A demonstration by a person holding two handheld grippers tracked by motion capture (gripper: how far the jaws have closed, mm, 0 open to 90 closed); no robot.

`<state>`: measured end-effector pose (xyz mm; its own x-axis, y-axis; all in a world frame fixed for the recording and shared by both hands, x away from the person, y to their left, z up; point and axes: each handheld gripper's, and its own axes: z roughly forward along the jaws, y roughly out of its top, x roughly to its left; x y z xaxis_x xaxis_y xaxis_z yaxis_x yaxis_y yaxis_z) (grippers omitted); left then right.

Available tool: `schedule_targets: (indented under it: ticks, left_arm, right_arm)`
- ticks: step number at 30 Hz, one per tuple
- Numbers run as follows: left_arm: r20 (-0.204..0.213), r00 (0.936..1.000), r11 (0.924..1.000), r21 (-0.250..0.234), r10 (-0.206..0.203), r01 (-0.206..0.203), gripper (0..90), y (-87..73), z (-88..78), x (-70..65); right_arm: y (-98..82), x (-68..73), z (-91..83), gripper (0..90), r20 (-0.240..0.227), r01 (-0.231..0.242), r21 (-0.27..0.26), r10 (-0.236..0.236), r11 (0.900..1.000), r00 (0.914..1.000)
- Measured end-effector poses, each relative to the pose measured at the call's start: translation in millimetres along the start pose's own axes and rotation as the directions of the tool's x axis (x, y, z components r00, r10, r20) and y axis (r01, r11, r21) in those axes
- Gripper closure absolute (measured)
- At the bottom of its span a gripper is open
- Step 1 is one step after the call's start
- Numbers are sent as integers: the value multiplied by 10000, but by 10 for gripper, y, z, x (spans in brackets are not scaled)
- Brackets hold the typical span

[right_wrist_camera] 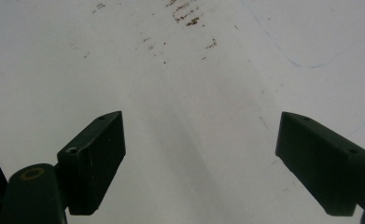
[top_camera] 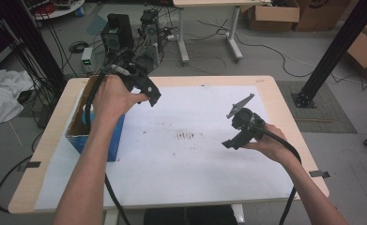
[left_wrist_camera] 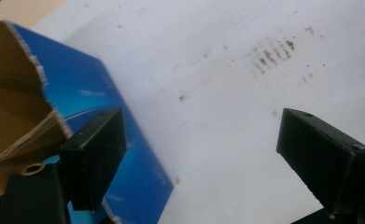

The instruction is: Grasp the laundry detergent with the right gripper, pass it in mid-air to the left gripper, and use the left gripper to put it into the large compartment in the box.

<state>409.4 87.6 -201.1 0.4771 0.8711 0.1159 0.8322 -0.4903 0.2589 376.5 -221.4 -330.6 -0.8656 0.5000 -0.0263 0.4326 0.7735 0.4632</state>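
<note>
My left gripper is held above the left part of the table, just right of an open-topped blue cardboard box. In the left gripper view its jaws stand wide open with nothing between them, over the box's blue wall and the white sheet. My right gripper hovers over the right part of the sheet. The right gripper view shows it open and empty above bare, stained paper.
Brown smudges mark the sheet's middle. The wooden table edge frames the paper. Beyond the table are electronics, another desk's legs, cardboard boxes and a black post. A white cloth lies at the left.
</note>
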Motion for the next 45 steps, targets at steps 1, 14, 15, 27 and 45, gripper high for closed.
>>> schedule_targets:
  ticks: [1,14,15,27,45]
  left_arm:
    - [69,10000,10000,17,50,-50,169,-1,44,-28]
    - [543,9973,9969,593,492,-524,171,-55,680,-344]
    - [525,9972,9963,653,527,-561,171,-60,714,-361]
    - [530,9961,9930,904,712,-758,172,-90,929,-455]
    - [709,9945,9932,810,774,-831,170,-112,1009,-489]
  right_arm:
    - [-2,-1,-3,157,28,-22,-19,22,10000,10000]
    - [-64,-12,-82,157,229,-202,148,198,9997,9995]
    - [-68,-13,-84,157,244,-219,182,215,9996,9995]
    - [-64,-48,-95,157,328,-320,209,313,9993,9990]
    - [-71,-36,-86,157,385,-359,274,348,9990,9987]
